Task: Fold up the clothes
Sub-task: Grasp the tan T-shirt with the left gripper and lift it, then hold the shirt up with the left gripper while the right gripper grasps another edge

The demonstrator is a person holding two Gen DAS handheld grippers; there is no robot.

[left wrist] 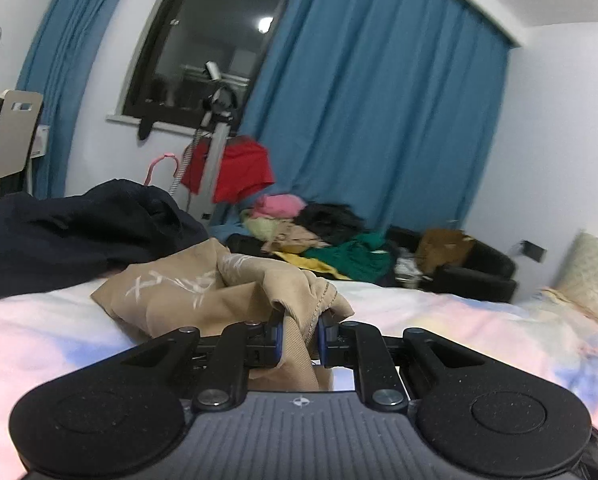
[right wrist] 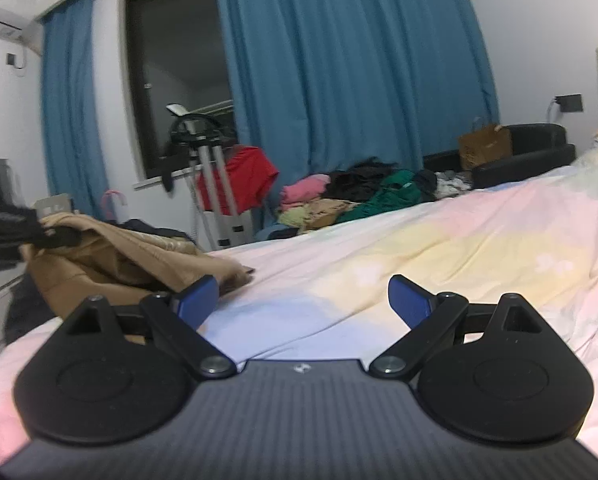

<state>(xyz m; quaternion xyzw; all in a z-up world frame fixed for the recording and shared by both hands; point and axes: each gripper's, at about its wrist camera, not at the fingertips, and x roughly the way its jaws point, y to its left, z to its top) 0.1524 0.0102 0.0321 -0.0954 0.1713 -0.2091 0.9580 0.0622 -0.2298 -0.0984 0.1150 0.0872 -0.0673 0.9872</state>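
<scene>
Two grippers are seen, the left gripper (left wrist: 299, 336) and the right gripper (right wrist: 303, 300). On the near bed (right wrist: 459, 240), one tan garment (left wrist: 203, 292) and one dark garment (left wrist: 79, 228) are counted. Far off, two blue curtains (right wrist: 339, 60), one window (right wrist: 179, 80), one red garment (left wrist: 235, 172) and one clothes pile (left wrist: 319, 236) are counted.

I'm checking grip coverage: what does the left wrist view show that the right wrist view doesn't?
Only the left wrist view shows the left gripper shut on the crumpled tan garment with white markings, plus a dark navy garment behind it. Only the right wrist view shows the right gripper open above the pastel bedsheet. Both show the garment, sheet and blue curtains.
</scene>
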